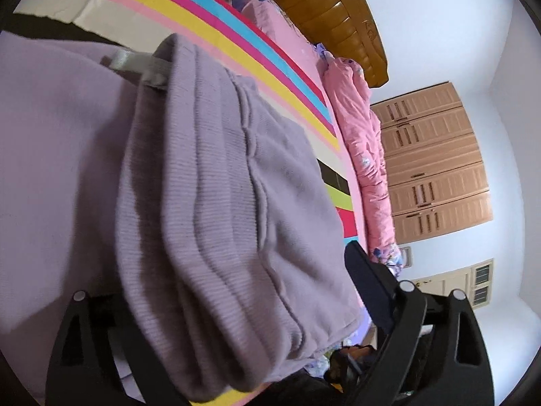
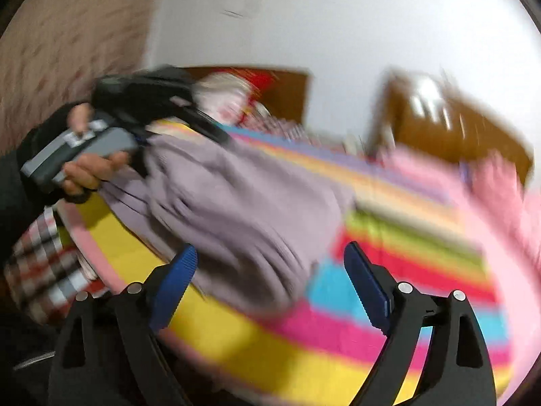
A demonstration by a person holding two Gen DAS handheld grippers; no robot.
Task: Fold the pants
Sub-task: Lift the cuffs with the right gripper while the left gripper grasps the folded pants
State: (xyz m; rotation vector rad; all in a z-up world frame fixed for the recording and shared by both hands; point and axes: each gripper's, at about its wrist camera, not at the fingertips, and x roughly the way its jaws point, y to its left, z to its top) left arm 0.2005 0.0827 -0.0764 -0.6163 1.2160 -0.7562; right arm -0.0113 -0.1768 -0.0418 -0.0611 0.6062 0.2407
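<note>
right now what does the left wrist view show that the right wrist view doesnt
Only the left wrist view: a wardrobe on the wall, and the ribbed waistband close up.
Only the right wrist view: a gloved hand holding the left gripper at the far edge of the pants, and plaid cloth.
Both: purple pants folded on the striped sheet, a wooden headboard, and pink bedding.

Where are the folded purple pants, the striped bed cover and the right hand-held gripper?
purple pants (image 1: 209, 176): left wrist view, on the ribbed folded layers.
striped bed cover (image 2: 216, 331): right wrist view, on the yellow stripe.
right hand-held gripper (image 2: 270, 287): right wrist view, midway between its blue-padded fingertips, which stand apart.
</note>
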